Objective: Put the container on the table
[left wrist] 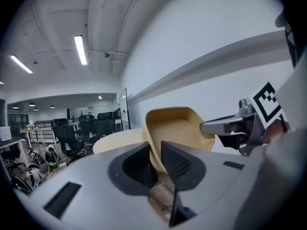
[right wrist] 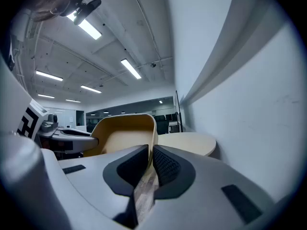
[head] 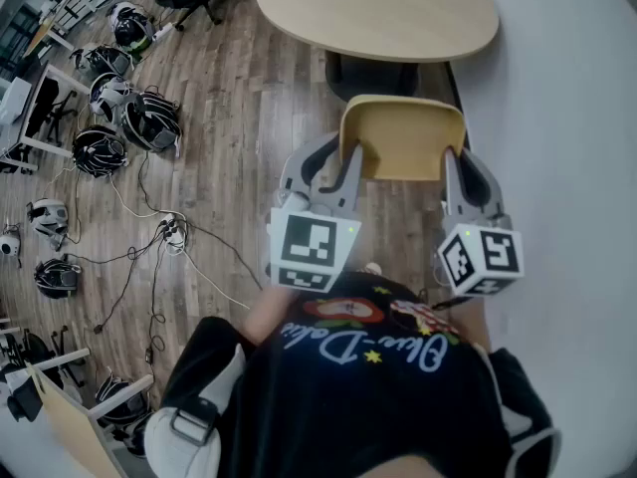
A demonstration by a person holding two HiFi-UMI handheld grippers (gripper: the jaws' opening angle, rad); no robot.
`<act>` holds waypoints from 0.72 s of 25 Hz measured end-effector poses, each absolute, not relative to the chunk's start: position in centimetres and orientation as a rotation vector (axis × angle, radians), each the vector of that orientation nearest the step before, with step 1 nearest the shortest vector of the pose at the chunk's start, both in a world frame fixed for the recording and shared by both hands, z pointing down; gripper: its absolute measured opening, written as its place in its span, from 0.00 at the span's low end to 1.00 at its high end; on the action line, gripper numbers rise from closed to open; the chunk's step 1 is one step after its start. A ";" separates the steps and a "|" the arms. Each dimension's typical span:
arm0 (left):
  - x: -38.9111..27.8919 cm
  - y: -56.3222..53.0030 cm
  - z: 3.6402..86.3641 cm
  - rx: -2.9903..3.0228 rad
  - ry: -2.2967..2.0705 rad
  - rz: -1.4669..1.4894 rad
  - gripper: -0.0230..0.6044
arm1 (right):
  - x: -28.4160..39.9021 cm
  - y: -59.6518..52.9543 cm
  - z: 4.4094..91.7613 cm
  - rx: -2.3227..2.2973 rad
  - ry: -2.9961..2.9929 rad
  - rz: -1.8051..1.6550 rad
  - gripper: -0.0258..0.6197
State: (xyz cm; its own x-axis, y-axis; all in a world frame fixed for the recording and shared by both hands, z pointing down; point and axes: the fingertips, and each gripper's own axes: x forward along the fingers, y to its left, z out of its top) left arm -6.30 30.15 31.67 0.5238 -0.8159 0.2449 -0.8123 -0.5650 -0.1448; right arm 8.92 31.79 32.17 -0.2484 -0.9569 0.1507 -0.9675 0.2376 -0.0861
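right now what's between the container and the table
In the head view only wood floor and the dark base of the table show between it and the container.

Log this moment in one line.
container: held up, not yet on table | left gripper: shut on its left wall | right gripper: shut on its right wall

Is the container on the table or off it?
Off it: the left tool and right tool clamp the container by its walls above the floor, short of the table.
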 end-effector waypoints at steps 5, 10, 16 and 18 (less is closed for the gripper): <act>-5.7 30.4 31.7 -2.726 1.467 -0.449 0.15 | 9.5 31.9 32.1 1.883 -2.431 0.252 0.09; -4.9 30.6 31.5 -2.719 1.472 -0.450 0.15 | 10.3 32.1 32.0 1.880 -2.438 0.242 0.09; -3.1 31.3 31.6 -2.705 1.477 -0.450 0.15 | 12.2 32.8 32.2 1.887 -2.441 0.235 0.09; -2.4 31.7 31.7 -2.698 1.478 -0.455 0.15 | 12.9 33.2 32.4 1.888 -2.443 0.239 0.09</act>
State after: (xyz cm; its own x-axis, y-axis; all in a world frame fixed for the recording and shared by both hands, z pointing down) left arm -2.42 31.70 31.70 0.5057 -0.8290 0.2389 -0.8197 -0.5480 -0.1665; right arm 12.87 33.20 32.38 -0.2558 -0.9580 0.1295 -0.9649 0.2448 -0.0946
